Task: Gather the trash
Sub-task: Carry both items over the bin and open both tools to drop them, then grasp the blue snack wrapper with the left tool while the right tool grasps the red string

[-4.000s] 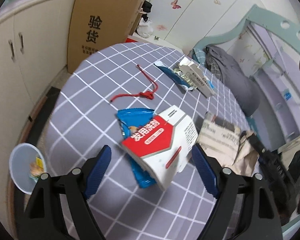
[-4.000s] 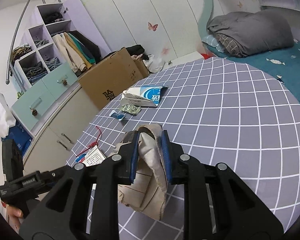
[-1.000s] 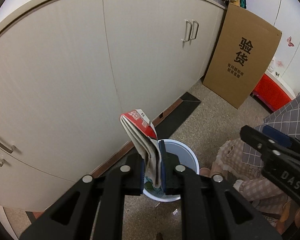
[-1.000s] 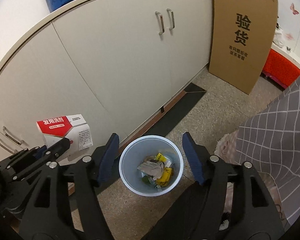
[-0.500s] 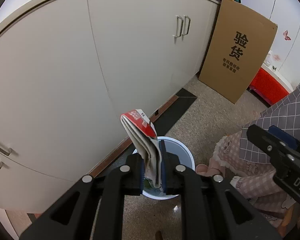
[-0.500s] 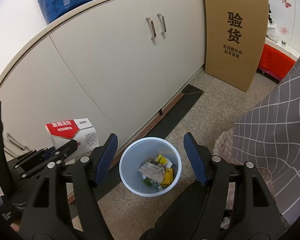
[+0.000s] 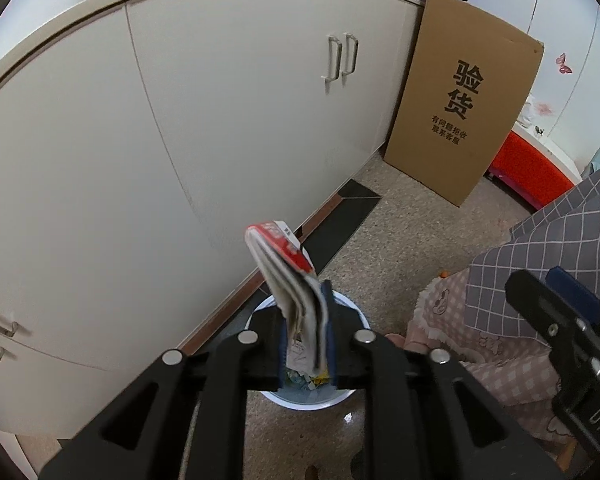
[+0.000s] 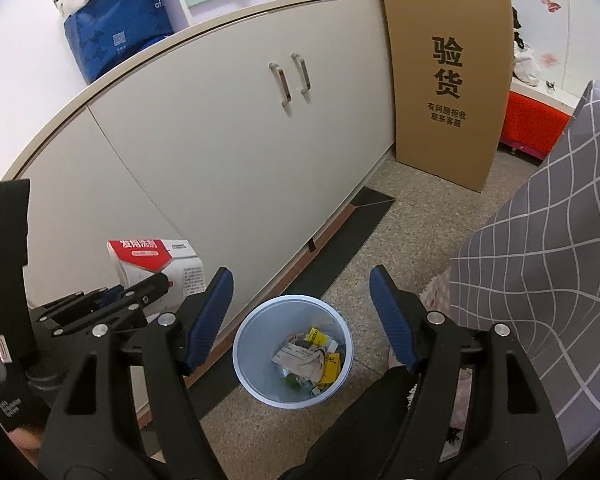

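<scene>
Low centre: round pale-blue plastic waste bin holding paper scraps, beside cream cabinet doors; left gripper jaws opening, flattened red-and-white carton between them; right gripper spread wide, empty.

one bin, one carton, perhaps.

Left gripper jaws opening, flattened red-and-white carton upright between them, above white bin; cardboard box at two o'clock, right gripper at four o'clock.
</scene>
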Demonstrator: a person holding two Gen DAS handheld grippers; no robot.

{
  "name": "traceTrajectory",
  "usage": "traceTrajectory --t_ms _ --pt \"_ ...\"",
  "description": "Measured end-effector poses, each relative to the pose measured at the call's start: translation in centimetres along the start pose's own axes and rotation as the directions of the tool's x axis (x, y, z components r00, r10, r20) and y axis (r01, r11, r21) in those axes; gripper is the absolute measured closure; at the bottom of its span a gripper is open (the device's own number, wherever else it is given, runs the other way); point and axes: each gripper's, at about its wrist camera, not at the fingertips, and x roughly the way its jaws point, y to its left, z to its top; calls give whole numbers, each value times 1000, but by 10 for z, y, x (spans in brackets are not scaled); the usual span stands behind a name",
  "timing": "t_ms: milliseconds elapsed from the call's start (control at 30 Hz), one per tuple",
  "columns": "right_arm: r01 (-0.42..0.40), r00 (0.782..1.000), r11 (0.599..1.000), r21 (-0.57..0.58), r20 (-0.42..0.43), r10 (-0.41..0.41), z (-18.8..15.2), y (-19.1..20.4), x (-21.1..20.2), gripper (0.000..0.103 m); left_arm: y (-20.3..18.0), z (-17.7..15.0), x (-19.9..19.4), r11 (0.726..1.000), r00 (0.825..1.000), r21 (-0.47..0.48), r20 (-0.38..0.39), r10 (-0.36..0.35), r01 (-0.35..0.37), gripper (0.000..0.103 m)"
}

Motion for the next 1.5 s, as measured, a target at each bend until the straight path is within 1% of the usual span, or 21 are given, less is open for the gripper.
traceTrajectory --t_ms 33,100,133,167,300,500,667,767,1000,1133,1267,1400,1467,1500 --pt "1 1000 1000 1 2 -1 0 -1 -1 33 -1 1 0 1000 1000 -2 2 -1 1 78" --pt "3 1000 1000 5 3 -3 -1 -3 -2 33 0 2 -2 999 999 -7 16 35 -35 34" --pt "2 1000 1000 8 2 -2 -1 -4 -3 33 0 1 -4 999 998 -11 28 50 -50 28" --pt "2 1000 1000 10 3 -2 -1 -5 -4 33 1 1 -5 998 998 -15 37 60 -59 28" --pt "-2 1000 1000 16 10 2 -1 -8 -11 33 3 -1 -5 999 999 -29 7 44 -43 27" --pt "-15 999 1000 17 34 14 2 -9 -30 33 1 -3 -21 999 999 -34 22 34 -33 26" --pt "-27 997 999 21 72 26 7 -9 -53 32 -4 0 -47 999 998 -36 58 16 -14 25" --pt "-41 994 999 15 104 39 10 -8 -73 32 -9 1 -68 999 996 -46 89 0 4 25" --pt "-74 980 997 5 187 72 16 -14 -126 31 -29 6 -123 997 983 -41 176 -50 58 24" --pt "-62 970 998 25 239 54 19 -34 -160 30 -55 5 -153 996 971 -4 223 -84 87 22" --pt "-27 961 998 59 278 10 20 -68 -194 29 -94 5 -174 990 961 46 238 -141 133 21" --pt "27 950 993 111 306 -60 17 -109 -223 28 -140 0 -187 975 950 113 225 -215 193 21" --pt "62 943 987 146 316 -106 14 -135 -238 28 -168 -4 -193 961 945 156 204 -257 228 20" --pt "76 940 984 163 318 -125 11 -146 -245 28 -185 -8 -194 950 940 183 184 -287 254 19"
